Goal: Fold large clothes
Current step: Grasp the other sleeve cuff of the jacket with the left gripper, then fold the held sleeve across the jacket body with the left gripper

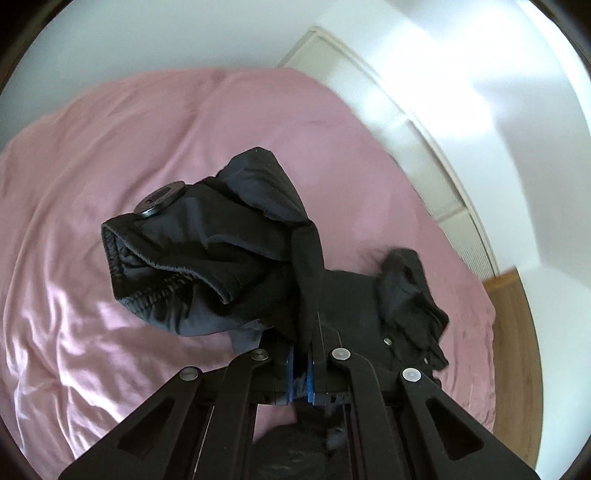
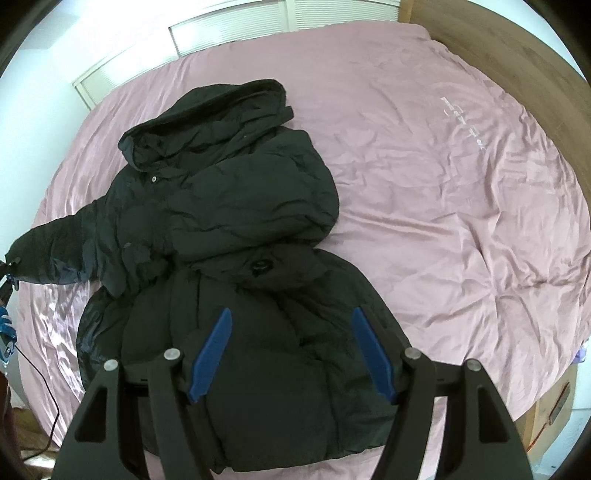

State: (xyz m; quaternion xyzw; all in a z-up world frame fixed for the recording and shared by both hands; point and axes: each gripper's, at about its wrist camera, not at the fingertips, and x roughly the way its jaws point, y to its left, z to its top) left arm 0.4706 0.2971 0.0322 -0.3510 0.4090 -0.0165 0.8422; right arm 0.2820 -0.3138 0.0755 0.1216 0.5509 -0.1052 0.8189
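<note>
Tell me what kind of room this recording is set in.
Most likely a bedroom at home: a wide bed under a pink sheet, a black hooded puffer jacket spread on it, white louvred closet doors behind and wood flooring alongside.

One black puffer jacket [image 2: 236, 236] lies on one bed [image 2: 461, 206] under a pink cover. The jacket has one hood [image 2: 207, 122] and two sleeves: one [image 2: 55, 254] stretched out to the side, the other [image 2: 258, 199] folded across the chest. One round badge [image 2: 263, 266] shows on the folded sleeve (the left wrist view shows one too, on the lifted cuff). Two tools are in view, the left tool [image 1: 301, 363] and the right tool [image 2: 291, 350], each with two blue pads. One thin cable [image 2: 51, 406] trails off the bed's edge.
</note>
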